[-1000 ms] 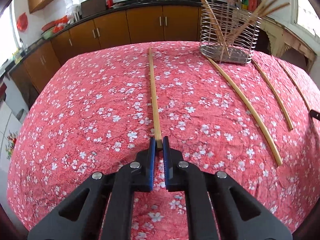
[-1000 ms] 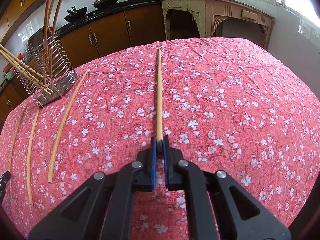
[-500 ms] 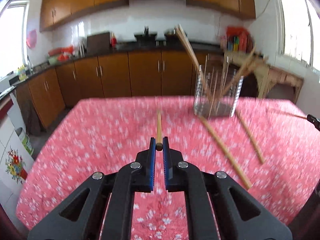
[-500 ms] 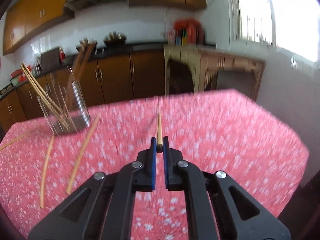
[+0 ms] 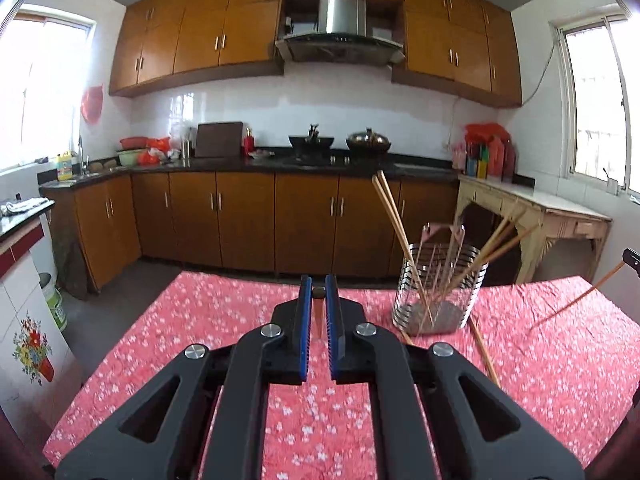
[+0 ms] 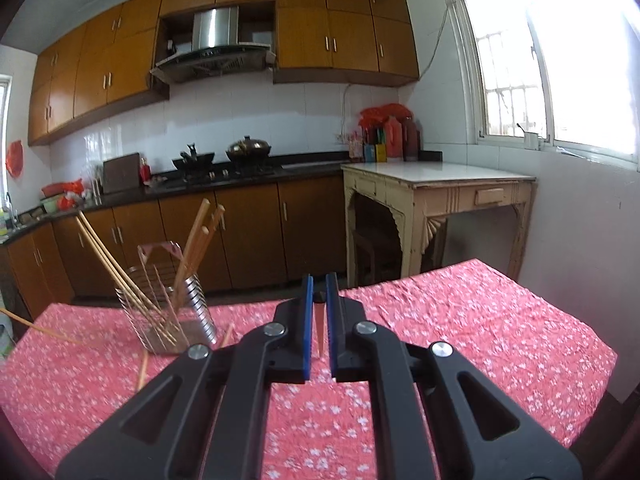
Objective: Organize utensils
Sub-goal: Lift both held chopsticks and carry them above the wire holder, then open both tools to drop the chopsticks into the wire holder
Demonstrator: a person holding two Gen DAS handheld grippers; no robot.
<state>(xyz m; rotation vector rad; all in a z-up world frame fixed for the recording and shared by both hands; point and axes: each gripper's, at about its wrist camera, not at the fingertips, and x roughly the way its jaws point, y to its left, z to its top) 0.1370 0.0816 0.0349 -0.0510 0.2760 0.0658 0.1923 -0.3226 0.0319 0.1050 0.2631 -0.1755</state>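
Since a second ago both my claws have gone up from the table, and each carries its chopstick into the air. My left claw [image 5: 319, 292] is closed tight on the end of one chopstick [image 5: 319, 293], which points forward and away from me. My right claw [image 6: 319, 298] is closed the same way on the other chopstick [image 6: 320, 332]. I hold them by the end so the free tips can go down into the wire holder [image 5: 438, 286], I think. This holder stands on the red flowered tablecloth [image 5: 208, 320] with several chopsticks already inside. Two loose sticks [image 5: 484, 350] lie beside it. Behind are brown cabinets and a stove.
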